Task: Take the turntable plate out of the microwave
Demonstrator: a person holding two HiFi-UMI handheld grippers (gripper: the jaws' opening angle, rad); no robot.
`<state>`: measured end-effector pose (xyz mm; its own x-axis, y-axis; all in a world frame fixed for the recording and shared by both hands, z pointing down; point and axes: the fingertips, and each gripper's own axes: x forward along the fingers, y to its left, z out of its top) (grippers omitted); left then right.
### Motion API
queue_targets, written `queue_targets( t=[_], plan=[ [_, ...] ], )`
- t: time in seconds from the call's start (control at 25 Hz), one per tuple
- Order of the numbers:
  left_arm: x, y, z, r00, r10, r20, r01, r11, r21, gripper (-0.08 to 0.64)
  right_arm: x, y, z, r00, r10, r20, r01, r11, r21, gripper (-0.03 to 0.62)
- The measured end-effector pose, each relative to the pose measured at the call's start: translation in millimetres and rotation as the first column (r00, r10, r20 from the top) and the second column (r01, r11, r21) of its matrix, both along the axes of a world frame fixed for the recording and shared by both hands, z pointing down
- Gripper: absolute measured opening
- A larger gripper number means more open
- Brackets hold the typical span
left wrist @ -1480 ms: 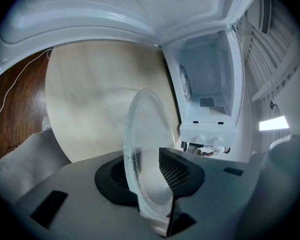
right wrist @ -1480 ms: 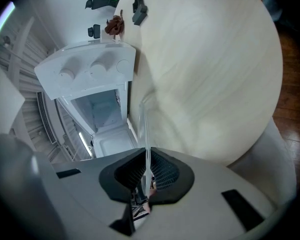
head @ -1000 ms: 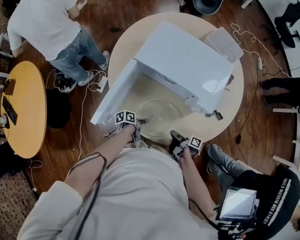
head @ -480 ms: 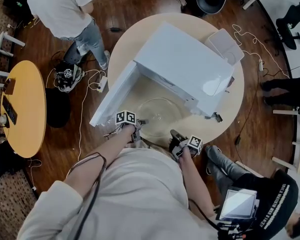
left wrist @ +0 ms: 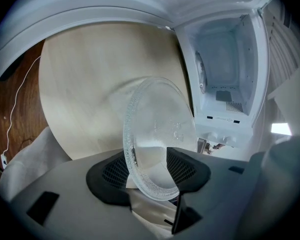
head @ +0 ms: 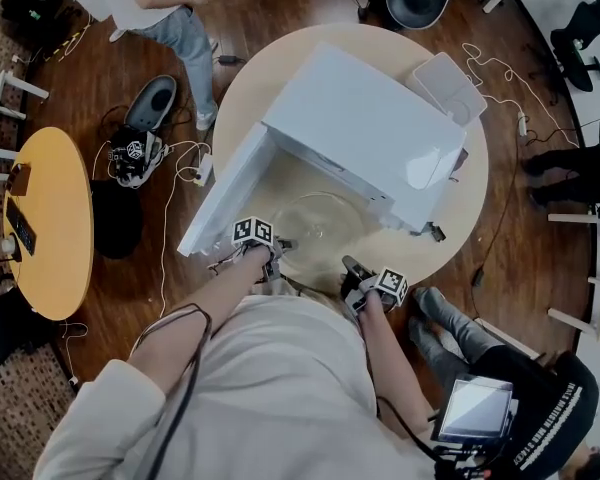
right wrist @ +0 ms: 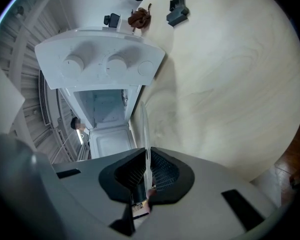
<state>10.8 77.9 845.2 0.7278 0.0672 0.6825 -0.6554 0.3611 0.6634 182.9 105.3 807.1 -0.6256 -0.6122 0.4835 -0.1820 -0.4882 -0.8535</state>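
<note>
Setting-down step. The turntable plate (head: 320, 230) rests on the table (head: 458, 208) just in front of the open microwave (head: 365, 133). The left gripper (head: 279, 249) has its jaws opening, with the plate's rim loose between them. The right gripper (head: 348, 266) pinches the rim. The next move is probably to release the right.

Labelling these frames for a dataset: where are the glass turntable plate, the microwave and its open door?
turntable plate (head: 320, 230): head view, centre of the glass.
microwave (head: 370, 128): head view, its white top.
microwave door (head: 225, 190): head view, middle of the open panel.
</note>
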Motion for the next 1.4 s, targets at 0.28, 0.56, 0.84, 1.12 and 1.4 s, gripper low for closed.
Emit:
queue_targets(
  t=[0.28,0.56,0.84,1.12,1.4],
  plan=[
    [0.7,3.2,-2.7,1.0,0.021,0.006,-0.021,1.0,0.004,0.202,3.9,-7.2,2.3,1.0,0.019,-0.014,-0.019,1.0,0.003,0.031],
    [-8.4,-2.8,-5.6,1.0,0.011,0.021,-0.011,1.0,0.022,0.202,9.2,-10.1,9.9,0.999,0.026,-0.025,-0.027,1.0,-0.006,0.031],
    [-12.1,-3.5,-5.5,1.0,0.007,0.026,-0.008,1.0,0.024,0.202,2.4,-0.3,21.4,1.0,0.024,-0.02,-0.024,0.999,-0.04,0.031],
    [-12.5,-2.2,-8.7,1.0,0.017,0.018,-0.018,0.999,0.028,0.202,-8.1,22.3,31.7,0.999,0.031,-0.005,-0.032,0.996,-0.086,0.029],
    [-11.8,1.4,-8.7,0.999,0.03,0.023,-0.031,0.999,0.024,0.202,-6.3,29.7,35.6,1.0,0.028,-0.011,-0.029,0.994,-0.103,0.029]
  ],
)
